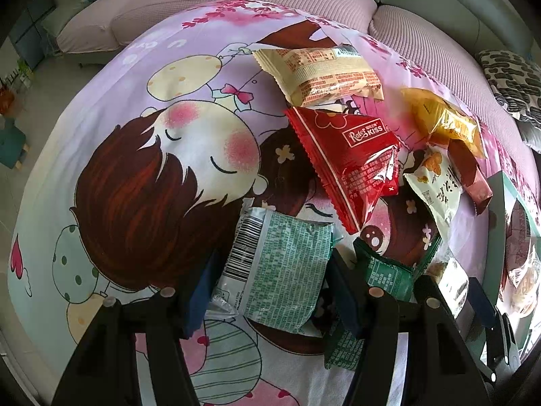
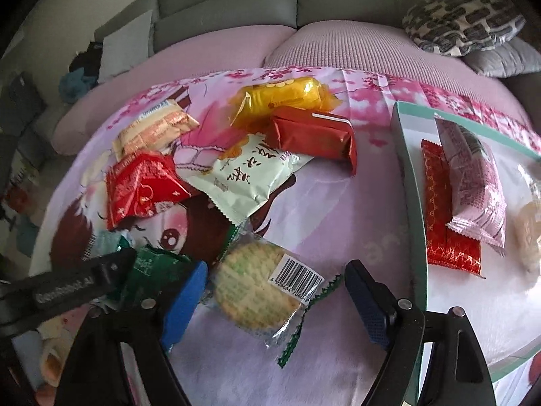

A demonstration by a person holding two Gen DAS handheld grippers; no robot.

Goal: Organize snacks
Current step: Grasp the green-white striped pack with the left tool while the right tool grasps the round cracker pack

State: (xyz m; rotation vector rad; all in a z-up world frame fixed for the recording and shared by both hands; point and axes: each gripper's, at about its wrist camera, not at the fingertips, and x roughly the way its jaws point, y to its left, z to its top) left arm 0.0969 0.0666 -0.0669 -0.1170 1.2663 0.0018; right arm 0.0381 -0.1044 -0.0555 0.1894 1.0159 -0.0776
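Snack packets lie on a cartoon-print cloth (image 1: 142, 155). My left gripper (image 1: 274, 260) is shut on a pale green packet (image 1: 280, 270), its dark pads against both sides. A dark green packet (image 1: 385, 270) lies just right of it. My right gripper (image 2: 275, 267) is open around a clear-wrapped round cracker (image 2: 250, 287) with a barcode label; a gap shows beside the right pad (image 2: 368, 304). The left gripper's finger (image 2: 108, 269) reaches in from the left edge of the right wrist view. A teal-rimmed tray (image 2: 410, 186) to the right holds a red packet (image 2: 443, 209) and a pink packet (image 2: 473, 182).
Farther back lie a red KISS packet (image 1: 351, 155), a beige packet (image 1: 318, 74), a yellow packet (image 2: 280, 101), a red-brown wrapped block (image 2: 314, 135) and a white packet (image 2: 250, 172). A pink-covered sofa (image 2: 219, 54) with a patterned pillow (image 2: 463, 23) stands behind.
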